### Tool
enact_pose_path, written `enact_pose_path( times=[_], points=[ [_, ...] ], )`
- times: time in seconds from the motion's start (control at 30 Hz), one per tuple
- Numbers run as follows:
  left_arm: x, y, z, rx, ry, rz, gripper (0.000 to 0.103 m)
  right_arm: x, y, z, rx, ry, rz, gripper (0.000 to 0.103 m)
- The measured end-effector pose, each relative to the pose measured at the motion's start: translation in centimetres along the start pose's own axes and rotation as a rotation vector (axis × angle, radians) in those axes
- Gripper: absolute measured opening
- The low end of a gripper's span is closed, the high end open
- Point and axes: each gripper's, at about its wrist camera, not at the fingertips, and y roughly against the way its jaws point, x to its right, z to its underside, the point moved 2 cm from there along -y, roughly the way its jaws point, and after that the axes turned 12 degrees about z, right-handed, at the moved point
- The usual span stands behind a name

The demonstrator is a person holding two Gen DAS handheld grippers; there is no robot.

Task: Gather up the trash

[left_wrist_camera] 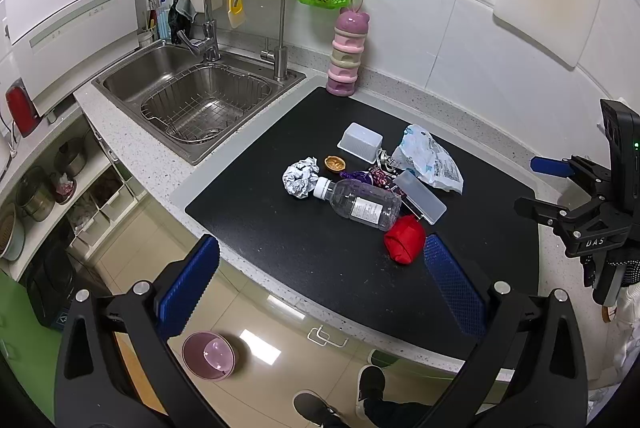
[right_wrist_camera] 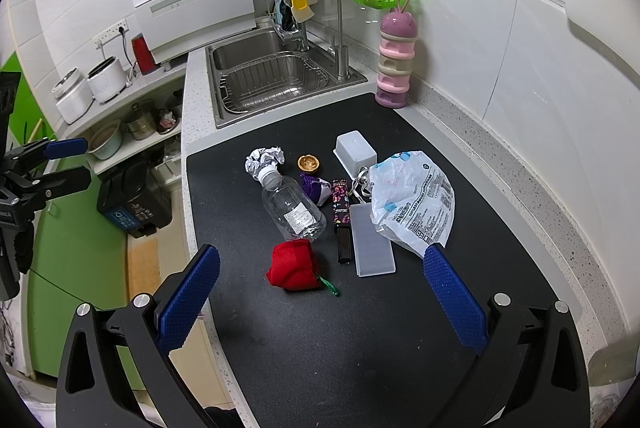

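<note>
From the left wrist view, the left gripper (left_wrist_camera: 320, 284) hangs above the near edge of the counter (left_wrist_camera: 256, 148) with its blue fingers wide apart and nothing between them. On the black mat (left_wrist_camera: 280, 228) the trash lies in a loose cluster toward 1 o'clock of the gripper: a crumpled paper ball (left_wrist_camera: 301, 177), a walnut shell (left_wrist_camera: 332, 162), a clear plastic bottle (left_wrist_camera: 358, 203) on its side, a red cloth bundle (left_wrist_camera: 404, 238) touching the bottle's base, an upturned white tub (left_wrist_camera: 360, 141), a flat translucent case (left_wrist_camera: 420, 197) and a crinkled plastic bag (left_wrist_camera: 428, 159). The right gripper (left_wrist_camera: 548, 188) shows at 3 o'clock, also spread and empty. A dark bin (left_wrist_camera: 52, 292) stands on the floor at 8 o'clock, beside a pink bowl (left_wrist_camera: 208, 355).

From the right wrist view, the right gripper (right_wrist_camera: 322, 292) hovers over the mat (right_wrist_camera: 360, 348), jaws apart, holding nothing. The red cloth bundle (right_wrist_camera: 294, 264) lies nearest, at 12 o'clock, the bottle (right_wrist_camera: 292, 206) just beyond it, and the plastic bag (right_wrist_camera: 412, 200) at 1 o'clock. The dark bin (right_wrist_camera: 134, 200) sits on the floor at 9 o'clock, the sink (right_wrist_camera: 276, 76) behind.

Nothing appears picked yet; this looks like the approach before a first grasp. The next move calls for choosing one piece, lowering a gripper astride it and closing without scattering its neighbours.
</note>
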Motion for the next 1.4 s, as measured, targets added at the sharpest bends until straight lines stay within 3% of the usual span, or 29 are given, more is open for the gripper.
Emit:
enact_pose_path(
  times=[1.4],
  points=[
    [1.1,-0.5,0.2,-0.006,0.001,0.006,0.1,-0.4,-0.3,-0.3,-0.004,0.002,0.002,0.098]
  ],
)
